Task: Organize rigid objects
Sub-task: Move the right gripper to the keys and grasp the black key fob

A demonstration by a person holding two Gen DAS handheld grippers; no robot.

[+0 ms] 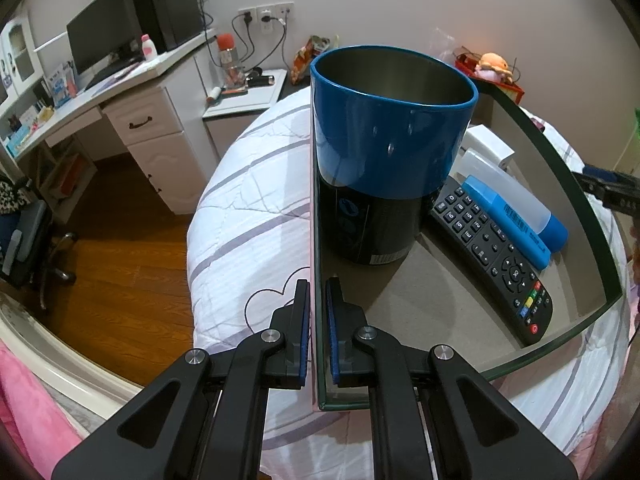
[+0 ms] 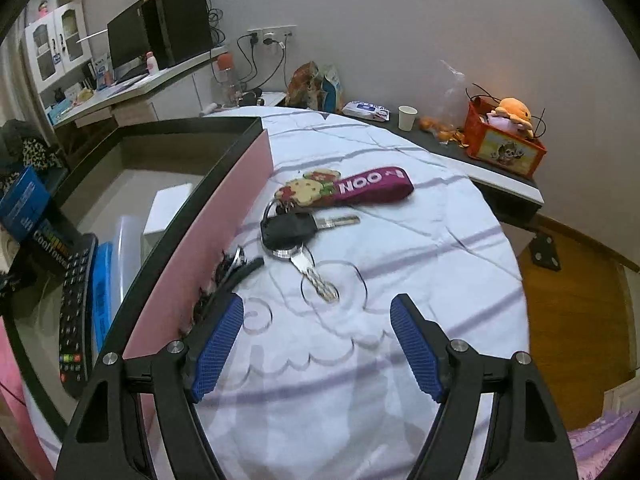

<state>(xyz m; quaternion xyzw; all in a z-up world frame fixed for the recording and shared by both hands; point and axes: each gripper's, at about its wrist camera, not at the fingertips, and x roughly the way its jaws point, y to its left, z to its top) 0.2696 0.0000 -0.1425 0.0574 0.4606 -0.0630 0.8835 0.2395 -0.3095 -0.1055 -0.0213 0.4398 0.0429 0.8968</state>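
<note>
The left gripper (image 1: 317,320) is pinching the near wall of the box (image 1: 600,240), steadying it; the can (image 1: 384,152), remote (image 1: 492,256) and blue bottle (image 1: 516,216) are already sitting inside. The right gripper (image 2: 316,344), jaws spread and empty, is hovering low over the bedsheet (image 2: 400,400), with the keys (image 2: 308,224) at frame centre and a dark clip (image 2: 236,272) beside the box still waiting outside.

Bedroom. Plain pale wall (image 2: 400,20), wall sockets (image 1: 266,14) with cables plugged in. White corner desk (image 1: 132,76) with drawers carries a dark monitor (image 1: 100,36) and black computer tower (image 1: 168,4). White glass-door cabinet (image 2: 56,44) at far left. Wooden plank floor (image 1: 120,220); office chair (image 1: 32,240) at left edge. Bed (image 2: 400,240) under white quilt with grey-purple stripes. Dark-edged side shelf (image 2: 500,176) along the wall. Even indoor light.
</note>
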